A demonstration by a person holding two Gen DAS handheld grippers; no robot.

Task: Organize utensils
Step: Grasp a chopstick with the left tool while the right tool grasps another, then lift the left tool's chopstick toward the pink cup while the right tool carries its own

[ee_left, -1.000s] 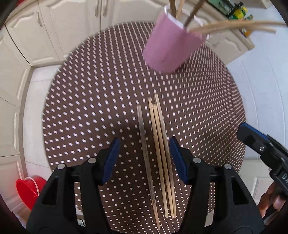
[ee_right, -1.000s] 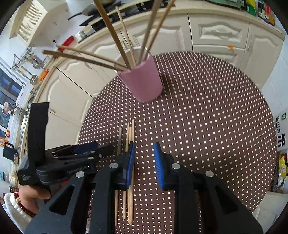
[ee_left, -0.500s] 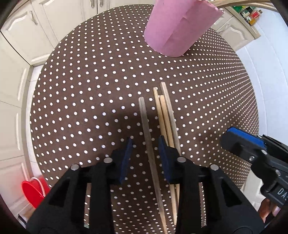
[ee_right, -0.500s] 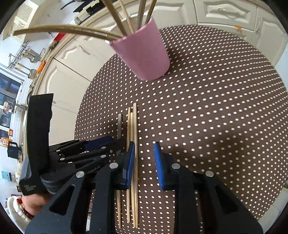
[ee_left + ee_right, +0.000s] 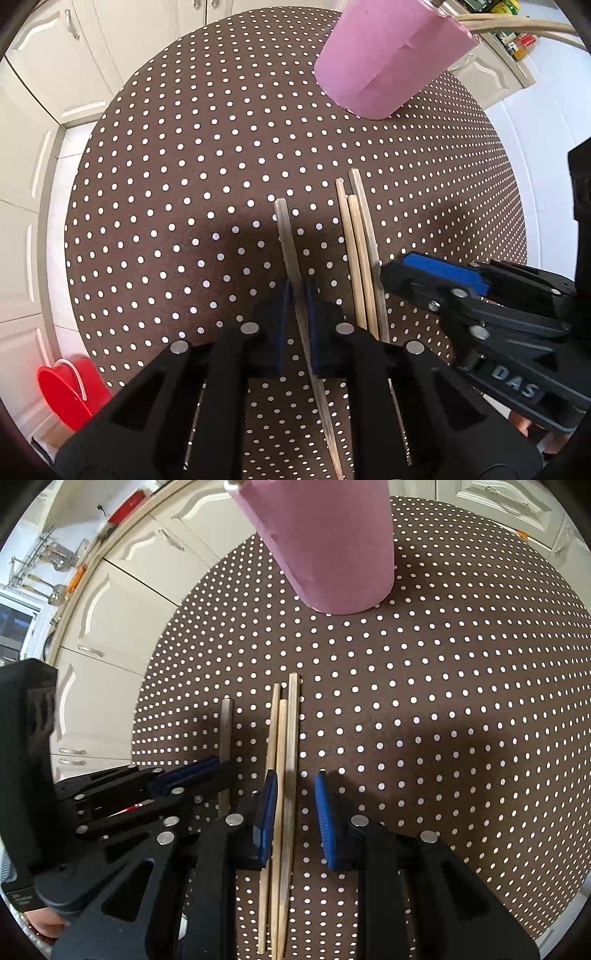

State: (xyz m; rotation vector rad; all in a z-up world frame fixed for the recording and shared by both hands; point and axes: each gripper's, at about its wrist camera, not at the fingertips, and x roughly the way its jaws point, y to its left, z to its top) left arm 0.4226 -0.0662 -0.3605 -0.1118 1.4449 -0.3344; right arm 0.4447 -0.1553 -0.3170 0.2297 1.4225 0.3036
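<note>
Round table under a brown cloth with white polka dots. One tall pink cup stands at the far side, holding at least two wooden sticks.

Four loose chopsticks lie flat on the cloth: one grey, weathered chopstick apart to the left, and three pale wooden chopsticks side by side, touching.

Left gripper: jaws clamped on the grey chopstick.

Right gripper: jaws narrow and closing, straddling two of the pale chopsticks; pads not yet pressing.

One red bucket on the floor.
</note>
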